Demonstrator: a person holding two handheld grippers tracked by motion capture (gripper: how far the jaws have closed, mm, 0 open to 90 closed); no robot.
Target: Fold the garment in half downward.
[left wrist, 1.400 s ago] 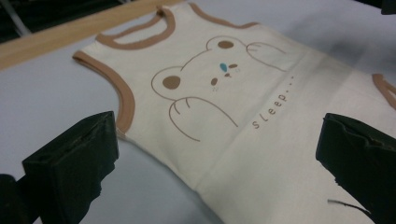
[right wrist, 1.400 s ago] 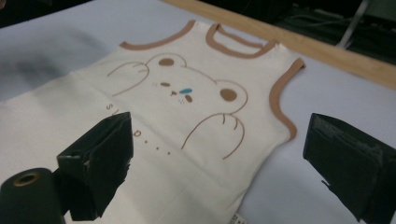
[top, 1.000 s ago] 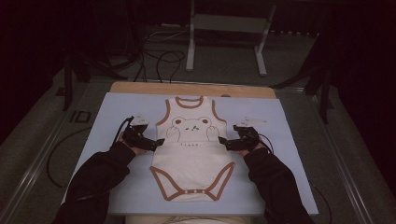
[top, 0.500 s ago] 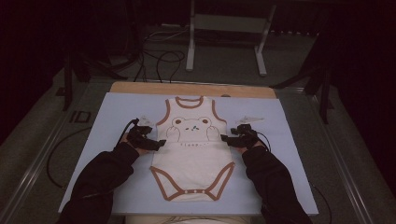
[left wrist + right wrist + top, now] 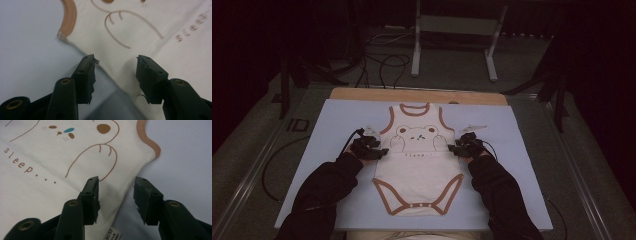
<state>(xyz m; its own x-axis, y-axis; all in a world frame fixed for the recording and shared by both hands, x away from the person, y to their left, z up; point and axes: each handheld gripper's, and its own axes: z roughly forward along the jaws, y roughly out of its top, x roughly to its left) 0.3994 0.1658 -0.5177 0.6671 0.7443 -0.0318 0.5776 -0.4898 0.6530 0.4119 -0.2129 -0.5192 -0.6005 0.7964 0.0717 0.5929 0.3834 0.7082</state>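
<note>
A white baby bodysuit [image 5: 418, 165] with brown trim and a bear print lies flat on a pale blue mat [image 5: 337, 125]. My left gripper [image 5: 383, 150] rests at the bodysuit's left side, just below the armhole. In the left gripper view its jaws [image 5: 116, 58] straddle the garment's side edge [image 5: 107, 71] and have just been closing, with the pads still apart. My right gripper [image 5: 455, 148] sits at the opposite side. Its jaws [image 5: 117, 180] also straddle the cloth edge [image 5: 125, 192] and have just been closing, with a gap still showing.
A small size label [image 5: 113, 235] sticks out of the side seam near my right gripper. The mat covers a wooden tabletop [image 5: 417, 94]. Beyond the table stand a metal frame [image 5: 454, 30] and cables [image 5: 382, 62] on the floor. Black sleeves [image 5: 324, 187] reach in from below.
Both hands have edged inward to the bodysuit's side edges, and the right one has sunk a little. The garment lies as before.
</note>
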